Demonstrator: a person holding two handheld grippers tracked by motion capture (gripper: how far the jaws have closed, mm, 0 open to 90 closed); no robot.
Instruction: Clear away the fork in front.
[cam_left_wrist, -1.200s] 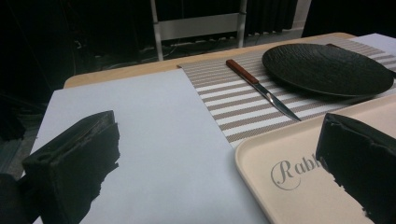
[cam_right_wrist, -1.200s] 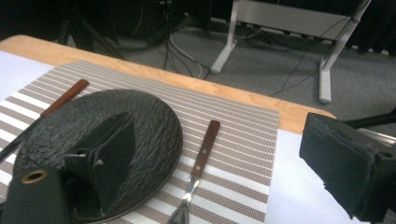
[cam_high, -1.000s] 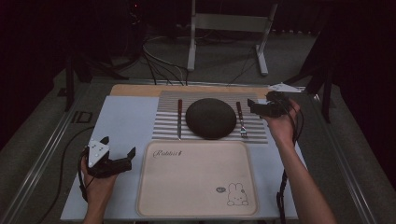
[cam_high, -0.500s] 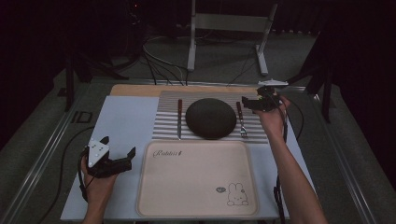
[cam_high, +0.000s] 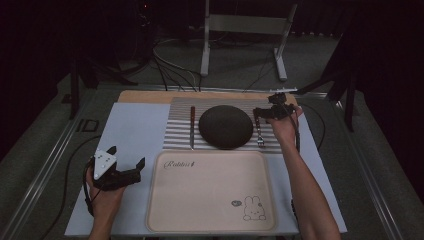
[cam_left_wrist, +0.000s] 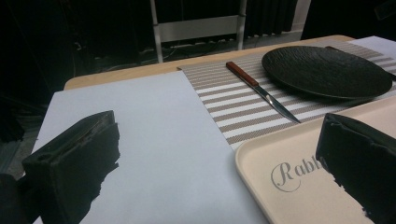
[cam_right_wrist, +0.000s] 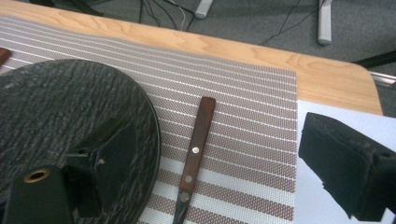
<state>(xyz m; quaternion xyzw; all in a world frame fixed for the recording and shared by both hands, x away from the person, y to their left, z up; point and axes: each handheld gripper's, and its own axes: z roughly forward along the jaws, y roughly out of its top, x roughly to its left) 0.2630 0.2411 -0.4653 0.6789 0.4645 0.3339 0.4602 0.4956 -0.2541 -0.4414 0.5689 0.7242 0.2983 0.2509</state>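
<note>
Fork (cam_high: 259, 131) with a wooden handle lies on the striped mat (cam_high: 178, 131), just right of the dark plate (cam_high: 225, 126) near the table's far edge, as the right gripper (cam_high: 266, 112) hovers over its handle end. The right gripper view shows the handle (cam_right_wrist: 196, 145) between the two black jaws, which stand wide apart and hold nothing, one over the plate's rim, the other over the pale sheet at the mat's right edge. The step in hand looks like a pickup of the fork. To do it well, the gripper should come straight down with the handle centred between the jaws, clear of the plate's rim, and close across the handle's width near its middle so the fork lifts level. The left gripper (cam_high: 125, 172) rests near the table's front left corner, beside the cream tray (cam_high: 210, 220), its jaws also open and empty. A knife (cam_high: 192, 126) lies on the mat left of the plate.
</note>
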